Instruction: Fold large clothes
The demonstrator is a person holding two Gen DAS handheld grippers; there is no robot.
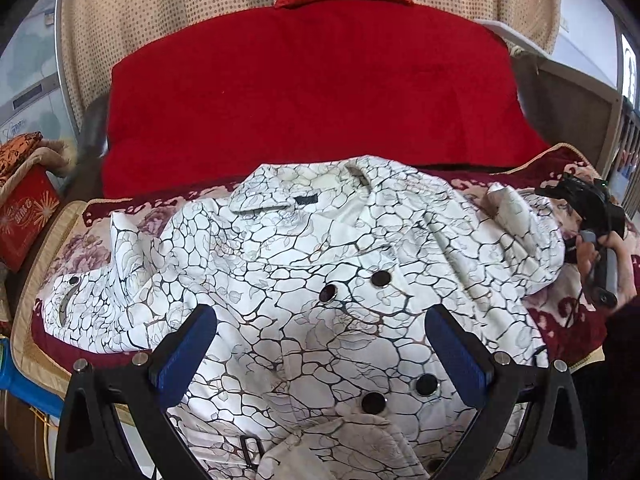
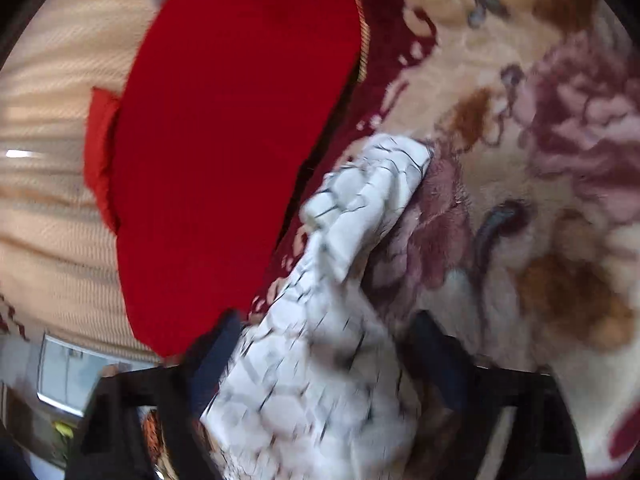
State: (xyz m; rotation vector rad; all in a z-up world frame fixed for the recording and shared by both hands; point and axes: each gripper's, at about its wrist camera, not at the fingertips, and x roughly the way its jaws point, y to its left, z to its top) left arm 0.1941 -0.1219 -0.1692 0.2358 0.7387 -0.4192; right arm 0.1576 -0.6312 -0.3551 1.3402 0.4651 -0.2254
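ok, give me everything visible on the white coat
The coat is white with a dark crackle print, smooth woven-looking cloth. It lies front up and unfolded on the floral blanket, collar toward the red cushion, one sleeve spread to the picture's left, the other bunched at the right. Four dark round buttons show in two pairs, and a buckle near the hem. One sleeve lies between the right gripper's open fingers; the view is blurred, so contact is unclear.

White coat [image 1: 320,264] with a black crackle print lies face up on a flowered blanket [image 1: 568,312], collar toward a red cushion [image 1: 304,92]. Four dark buttons [image 1: 328,293] are visible. The left gripper [image 1: 320,344] is above the coat front, jaws wide apart, nothing between them. The right gripper [image 1: 592,208] is at the coat's right sleeve, in a hand [image 1: 608,252].
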